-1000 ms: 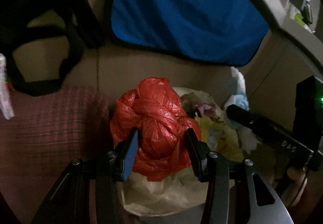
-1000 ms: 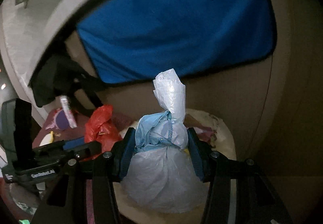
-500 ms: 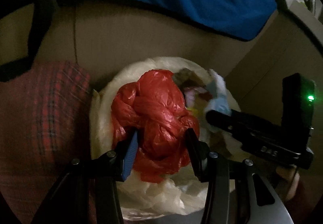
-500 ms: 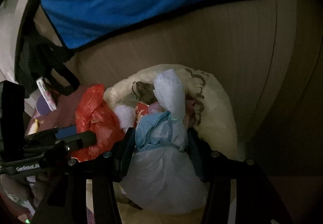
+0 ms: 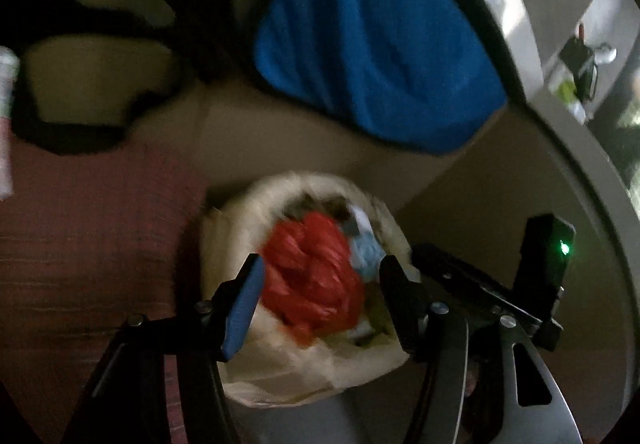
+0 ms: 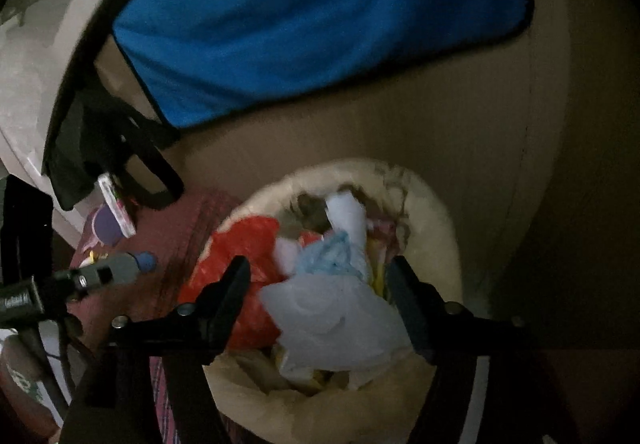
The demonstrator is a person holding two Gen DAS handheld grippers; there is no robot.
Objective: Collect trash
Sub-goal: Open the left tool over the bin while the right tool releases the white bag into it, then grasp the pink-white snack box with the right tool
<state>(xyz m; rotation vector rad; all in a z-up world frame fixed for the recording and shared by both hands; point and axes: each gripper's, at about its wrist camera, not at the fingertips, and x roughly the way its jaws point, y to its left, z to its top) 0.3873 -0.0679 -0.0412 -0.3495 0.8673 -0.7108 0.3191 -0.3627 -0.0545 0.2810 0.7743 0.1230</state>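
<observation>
- Left gripper (image 5: pixel 320 300) poised over the cream-lined trash bin (image 5: pixel 236 219), jaws spread wide and just been opening; knotted red bag (image 5: pixel 316 280) lying between them in the bin mouth, no pad pressing on it as far as the blur allows.
- Right gripper (image 6: pixel 320 300) likewise above the same bin (image 6: pixel 436 228), jaws apart and just been opening; pale white-and-blue bag (image 6: pixel 336 304) sitting loose between them on top of the heap.
- Both bags judged released into the bin, side by side, red to the left and pale to the right in the right wrist view.
- Bin contents: the red bag (image 6: pixel 240 264), the pale bag, scraps of white tissue and yellowish and pinkish wrappers underneath; details smeared by motion blur and low light.
- Bin looks heaped close to its rim, so risk of either bag rolling off the pile and over the edge onto the plaid red cloth (image 5: pixel 88 244) beside it.
- Risk of a jaw tip snagging thin plastic on the way out and dragging a bag back up, since both bags sit right between the open fingers.
- Risk of the two grippers knocking together, being close over one small opening; right gripper body visible just beside the left jaws in the left wrist view.
- Risk of tugging the loose liner off the rim if a finger catches its folded edge.
- Blue cloth (image 6: pixel 320 15) hanging on the wall behind, well clear of the bin.
</observation>
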